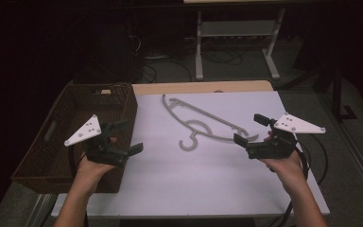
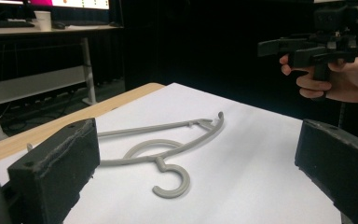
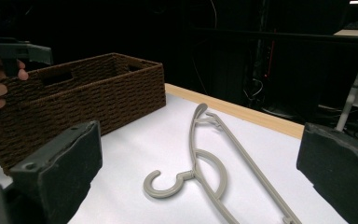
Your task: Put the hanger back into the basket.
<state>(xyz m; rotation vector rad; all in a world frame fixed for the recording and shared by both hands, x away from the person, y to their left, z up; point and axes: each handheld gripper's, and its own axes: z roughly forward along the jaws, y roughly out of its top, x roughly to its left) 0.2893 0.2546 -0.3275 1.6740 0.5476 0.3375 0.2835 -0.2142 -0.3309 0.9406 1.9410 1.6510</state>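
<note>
High view | lower left: left gripper point(image 1: 123, 137), jaws apart, empty, beside basket point(image 1: 71, 163) | lower right: right gripper point(image 1: 250, 130), jaws wide, empty, near hanger's end, likely ready for grasp | centre: hanger point(image 1: 203, 122) flat on white table point(image 1: 194, 184), untouched

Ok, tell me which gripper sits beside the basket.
The left gripper: it hangs next to the brown woven basket. The right gripper is across the table, by the grey hanger.

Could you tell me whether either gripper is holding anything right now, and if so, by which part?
Nothing is held: the left gripper and right gripper both hover open above the table, apart from the grey hanger.
</note>
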